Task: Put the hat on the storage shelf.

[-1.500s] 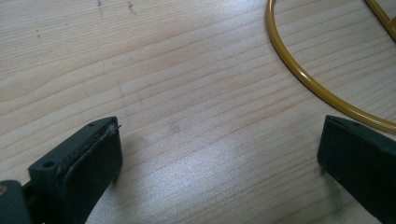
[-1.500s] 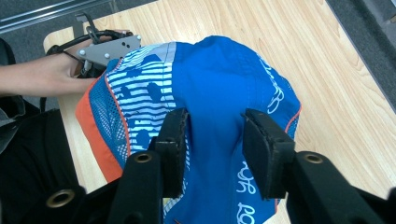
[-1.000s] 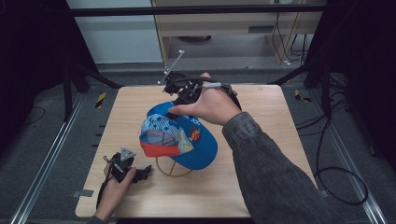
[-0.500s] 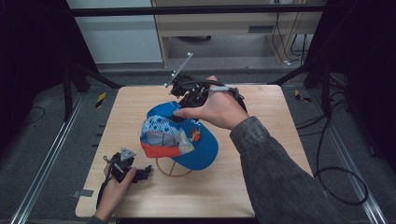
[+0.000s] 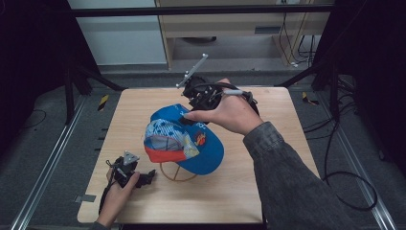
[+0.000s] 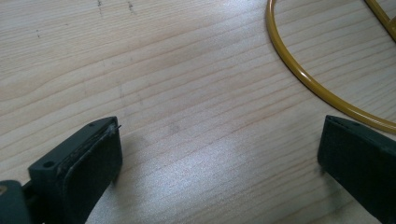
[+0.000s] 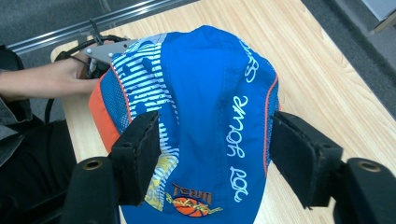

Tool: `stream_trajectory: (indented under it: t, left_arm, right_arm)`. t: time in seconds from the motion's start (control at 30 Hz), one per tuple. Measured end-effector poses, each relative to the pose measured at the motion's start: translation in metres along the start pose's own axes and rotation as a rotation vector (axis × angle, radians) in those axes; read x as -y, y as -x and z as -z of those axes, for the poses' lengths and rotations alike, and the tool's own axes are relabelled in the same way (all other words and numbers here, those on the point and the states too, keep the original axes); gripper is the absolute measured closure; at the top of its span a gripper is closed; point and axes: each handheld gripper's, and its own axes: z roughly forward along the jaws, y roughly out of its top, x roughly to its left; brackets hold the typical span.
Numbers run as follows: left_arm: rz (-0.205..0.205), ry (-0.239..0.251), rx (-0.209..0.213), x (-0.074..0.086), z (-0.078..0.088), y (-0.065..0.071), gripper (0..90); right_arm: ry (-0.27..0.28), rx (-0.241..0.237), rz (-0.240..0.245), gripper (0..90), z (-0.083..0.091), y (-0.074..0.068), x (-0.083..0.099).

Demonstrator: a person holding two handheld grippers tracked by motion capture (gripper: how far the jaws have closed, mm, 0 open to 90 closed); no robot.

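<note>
A blue cap with white lettering, a striped panel and an orange brim sits on a yellow wire stand mid-table. My right gripper hovers at the cap's far edge, pointing toward me. In the right gripper view its jaws have just been opening. They stand wide on either side of the cap's crown, and the pads do not press on it, so the right gripper is open. My left gripper rests on the table at the near left. Its jaws are open and empty beside the stand's yellow ring.
The wooden table has bare surface at the left, at the far right and along its near edge. The person's left hand lies beyond the cap's brim in the right gripper view. Dark frame legs and cables surround the table.
My right hand has shifted slightly to the right at the cap's far edge. The cap stays on its stand and the left gripper has not moved.
</note>
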Motion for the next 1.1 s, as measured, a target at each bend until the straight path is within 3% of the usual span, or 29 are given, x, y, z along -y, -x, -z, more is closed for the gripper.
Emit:
stream_trajectory:
  t: [0.57,0.87,1.1]
  left_arm:
    - [0.000,0.000,0.000,0.000,0.000,0.000,0.0]
    - [0.000,0.000,0.000,0.000,0.000,0.000,0.0]
    - [0.002,0.003,0.000,0.000,0.000,0.000,0.0]
  right_arm:
    - [0.056,0.074,-0.012,14.2,0.012,0.006,0.015]
    - [0.073,0.086,-0.034,10.7,0.015,0.009,0.026]
    - [0.107,0.114,-0.057,8.2,0.020,0.010,0.046]
